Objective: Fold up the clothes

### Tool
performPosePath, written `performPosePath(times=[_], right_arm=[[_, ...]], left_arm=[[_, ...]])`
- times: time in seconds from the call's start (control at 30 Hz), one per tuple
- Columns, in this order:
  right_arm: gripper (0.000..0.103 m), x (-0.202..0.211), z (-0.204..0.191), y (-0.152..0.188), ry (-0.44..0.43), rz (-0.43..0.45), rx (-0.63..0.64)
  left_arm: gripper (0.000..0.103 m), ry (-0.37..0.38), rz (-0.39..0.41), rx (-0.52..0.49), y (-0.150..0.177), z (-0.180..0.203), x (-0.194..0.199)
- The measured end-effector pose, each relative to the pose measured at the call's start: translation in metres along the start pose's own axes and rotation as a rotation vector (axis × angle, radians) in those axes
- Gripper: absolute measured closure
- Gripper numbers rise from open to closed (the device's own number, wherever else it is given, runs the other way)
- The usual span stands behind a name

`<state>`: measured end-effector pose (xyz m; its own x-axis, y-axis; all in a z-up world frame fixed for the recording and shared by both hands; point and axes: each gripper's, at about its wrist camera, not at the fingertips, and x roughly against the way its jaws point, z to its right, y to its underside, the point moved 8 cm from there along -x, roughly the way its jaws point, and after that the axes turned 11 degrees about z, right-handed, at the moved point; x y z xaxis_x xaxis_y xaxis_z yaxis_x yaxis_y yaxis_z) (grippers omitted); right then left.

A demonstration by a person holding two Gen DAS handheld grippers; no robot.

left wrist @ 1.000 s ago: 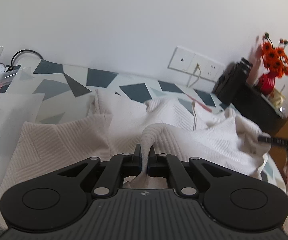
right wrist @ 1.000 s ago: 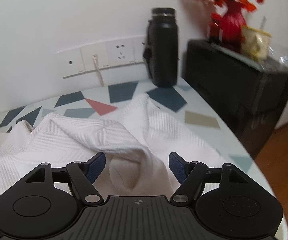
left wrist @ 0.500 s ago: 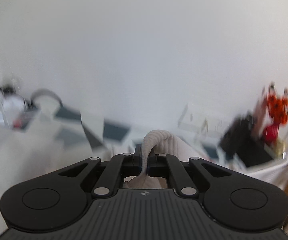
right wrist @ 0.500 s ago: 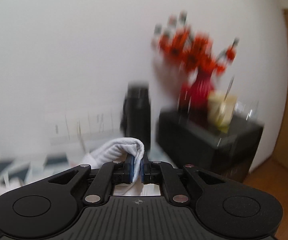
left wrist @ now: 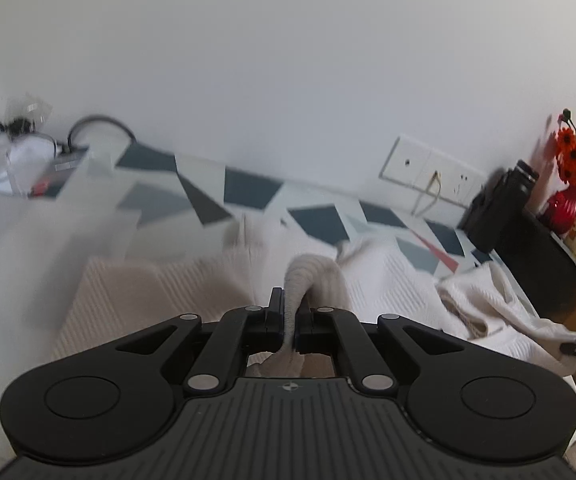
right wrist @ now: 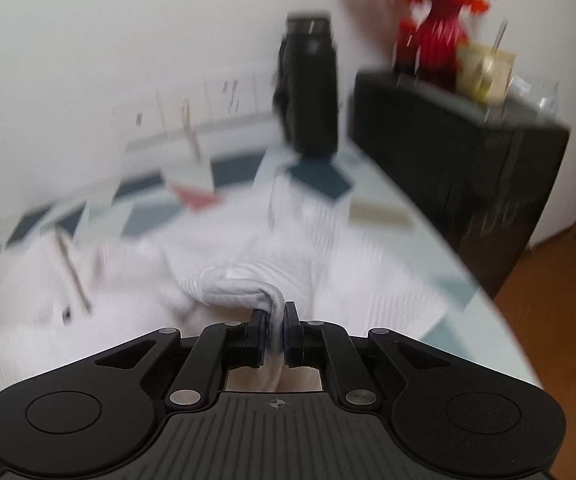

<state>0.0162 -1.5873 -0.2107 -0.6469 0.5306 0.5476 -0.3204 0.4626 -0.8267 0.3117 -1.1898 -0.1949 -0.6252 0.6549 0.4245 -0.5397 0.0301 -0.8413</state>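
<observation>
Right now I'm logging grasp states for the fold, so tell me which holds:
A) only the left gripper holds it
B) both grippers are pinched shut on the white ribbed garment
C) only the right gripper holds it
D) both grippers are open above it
B: the left gripper and the right gripper each have their jaws closed on a bunched fold of the white ribbed garment lying on the patterned table.
</observation>
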Motion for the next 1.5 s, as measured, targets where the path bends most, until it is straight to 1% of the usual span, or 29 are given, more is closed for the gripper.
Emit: performPosePath(times=[0.1,0.17,0.2,0.27,0.3,0.33,0.37,0.4,0.43,0.47,0.53,0.63,0.77,0.83,0.87,0.9,0.93,0.97,1.0,1.03,1.07,1.17,1.23,1.27,1.3,1.37,1.43,1.47,1.5], right_arm=[[0.094,-0.004,-0.005,0.008,-0.006,-0.028,0.007],[0.089,-0.007,-0.008,0.009,-0.009,-0.040,0.012],[0.085,-0.009,-0.009,0.011,-0.017,-0.046,0.010],[0.081,-0.008,-0.017,0.015,-0.036,-0.059,0.009],[0.076,-0.011,-0.020,0.018,-0.046,-0.073,0.013],[0.065,-0.014,-0.024,0.022,-0.057,-0.089,0.018],[0.059,-0.017,-0.028,0.025,-0.068,-0.103,0.024],[0.046,-0.019,-0.031,0.028,-0.066,-0.111,0.031],[0.038,-0.020,-0.033,0.032,-0.067,-0.121,0.040],[0.034,-0.022,-0.036,0.035,-0.071,-0.134,0.049],[0.022,-0.024,-0.041,0.042,-0.072,-0.158,0.064],[0.017,-0.027,-0.045,0.049,-0.063,-0.186,0.084],[0.018,-0.027,-0.050,0.054,-0.072,-0.197,0.121],[0.032,-0.027,-0.052,0.055,-0.069,-0.200,0.163],[0.036,-0.027,-0.052,0.056,-0.064,-0.199,0.176],[0.044,-0.027,-0.051,0.055,-0.054,-0.195,0.178],[0.053,-0.026,-0.048,0.053,-0.044,-0.192,0.167],[0.057,-0.026,-0.045,0.052,-0.033,-0.190,0.152],[0.065,-0.026,-0.042,0.051,-0.024,-0.189,0.137],[0.070,-0.026,-0.040,0.050,-0.022,-0.188,0.124],[0.071,-0.026,-0.037,0.049,-0.023,-0.188,0.111],[0.071,-0.026,-0.036,0.049,-0.026,-0.189,0.098],[0.069,-0.026,-0.037,0.051,-0.023,-0.186,0.104],[0.069,-0.026,-0.038,0.051,-0.024,-0.183,0.110],[0.067,-0.026,-0.039,0.052,-0.025,-0.180,0.117],[0.065,-0.026,-0.041,0.053,-0.032,-0.175,0.130],[0.064,-0.026,-0.042,0.053,-0.038,-0.171,0.131],[0.063,-0.026,-0.041,0.053,-0.041,-0.169,0.125],[0.063,-0.026,-0.041,0.053,-0.043,-0.169,0.117]], left_arm=[[0.098,0.003,-0.020,-0.016,0.001,-0.002,-0.003],[0.098,-0.004,-0.035,-0.030,0.002,-0.004,-0.005],[0.098,-0.009,-0.046,-0.029,0.004,-0.005,-0.008],[0.098,-0.017,-0.068,-0.017,0.009,-0.009,-0.013],[0.098,-0.019,-0.074,-0.009,0.011,-0.010,-0.015],[0.098,-0.018,-0.079,-0.003,0.013,-0.010,-0.015],[0.098,-0.015,-0.081,0.000,0.015,-0.009,-0.015],[0.098,-0.011,-0.083,0.002,0.016,-0.008,-0.015],[0.098,-0.008,-0.086,0.003,0.018,-0.007,-0.015],[0.098,-0.007,-0.089,0.005,0.018,-0.006,-0.015],[0.098,-0.005,-0.104,0.009,0.023,-0.006,-0.017],[0.097,0.000,-0.129,0.016,0.031,-0.005,-0.019],[0.091,0.006,-0.163,0.024,0.041,-0.004,-0.022],[0.086,0.009,-0.180,0.028,0.047,-0.004,-0.024],[0.085,0.011,-0.188,0.030,0.049,-0.003,-0.025],[0.083,0.012,-0.196,0.032,0.052,-0.003,-0.025],[0.080,0.014,-0.205,0.034,0.055,-0.003,-0.026],[0.079,0.015,-0.213,0.036,0.057,-0.002,-0.027],[0.076,0.017,-0.217,0.036,0.060,-0.002,-0.028],[0.074,0.019,-0.217,0.036,0.061,-0.002,-0.028],[0.073,0.021,-0.217,0.039,0.063,-0.002,-0.029],[0.065,0.028,-0.214,0.050,0.067,-0.002,-0.032],[0.054,0.035,-0.208,0.054,0.068,0.000,-0.033],[0.051,0.039,-0.205,0.055,0.069,0.001,-0.034],[0.046,0.042,-0.203,0.057,0.069,0.001,-0.035],[0.042,0.042,-0.204,0.046,0.071,0.004,-0.036],[0.034,0.048,-0.207,0.040,0.072,0.007,-0.037],[0.033,0.048,-0.209,0.040,0.073,0.008,-0.038],[0.027,0.055,-0.212,0.040,0.073,0.009,-0.039]])
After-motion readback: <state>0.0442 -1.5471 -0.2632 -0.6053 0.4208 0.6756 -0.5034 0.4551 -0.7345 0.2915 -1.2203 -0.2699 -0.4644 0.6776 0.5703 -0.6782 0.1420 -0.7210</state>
